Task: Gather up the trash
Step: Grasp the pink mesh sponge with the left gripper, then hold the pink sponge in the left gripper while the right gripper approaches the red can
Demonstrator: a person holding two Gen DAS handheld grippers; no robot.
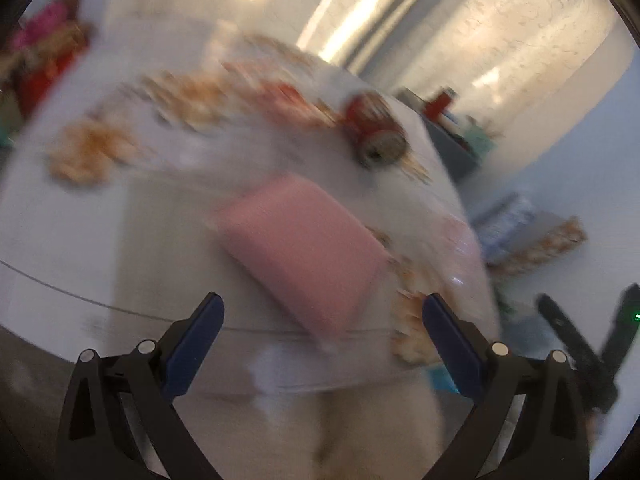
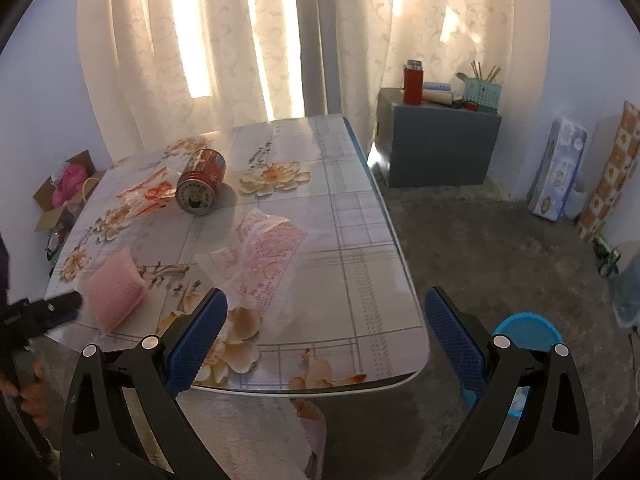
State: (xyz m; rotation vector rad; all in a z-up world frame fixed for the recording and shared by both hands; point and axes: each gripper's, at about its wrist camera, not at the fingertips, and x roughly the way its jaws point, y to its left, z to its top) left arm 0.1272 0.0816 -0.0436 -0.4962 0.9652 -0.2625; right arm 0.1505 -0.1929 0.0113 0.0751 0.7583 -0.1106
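Over the near counter edge, both tools hang spread and empty.

The right tool points down across the floral counter, its blue pads wide apart; the left tool, equally spread, aims at a pink pad lying flat near that edge. Only the right view is sharp: it shows the left tool's tip just beside the pad, a clear wrapper with pink print mid-counter, then a red can on its side by a red-and-white wrapper. No print is readable. The left view is motion-blurred.
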